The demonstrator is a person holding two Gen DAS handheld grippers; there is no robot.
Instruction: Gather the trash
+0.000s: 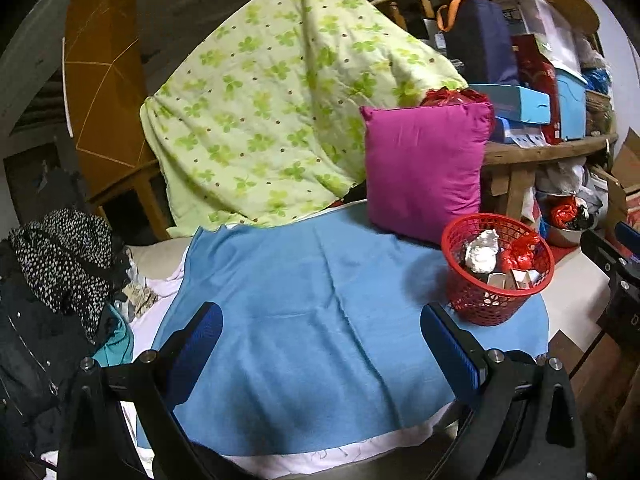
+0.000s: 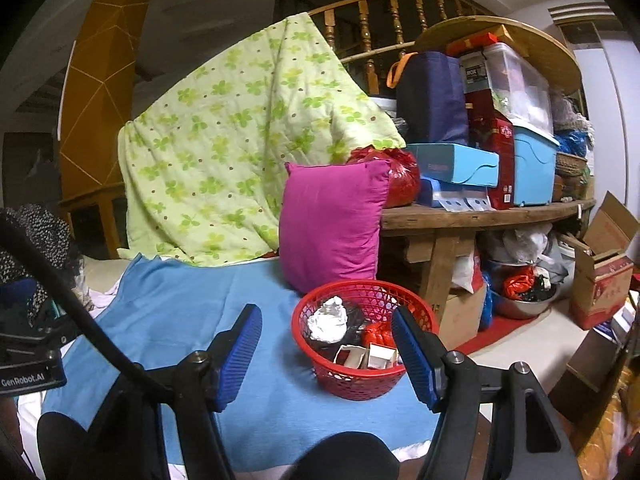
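Right fingers (image 2: 414, 354) apart; red basket (image 2: 340, 378) beyond, untouched.

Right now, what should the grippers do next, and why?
Probably pull both back and stop. The basket already holds the foil ball, red wrapper and small boxes, the blue cloth shows no loose trash, and the left gripper and right gripper are open and empty.

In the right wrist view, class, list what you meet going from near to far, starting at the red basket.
Red basket → magenta cushion → green clover quilt → wooden banister.
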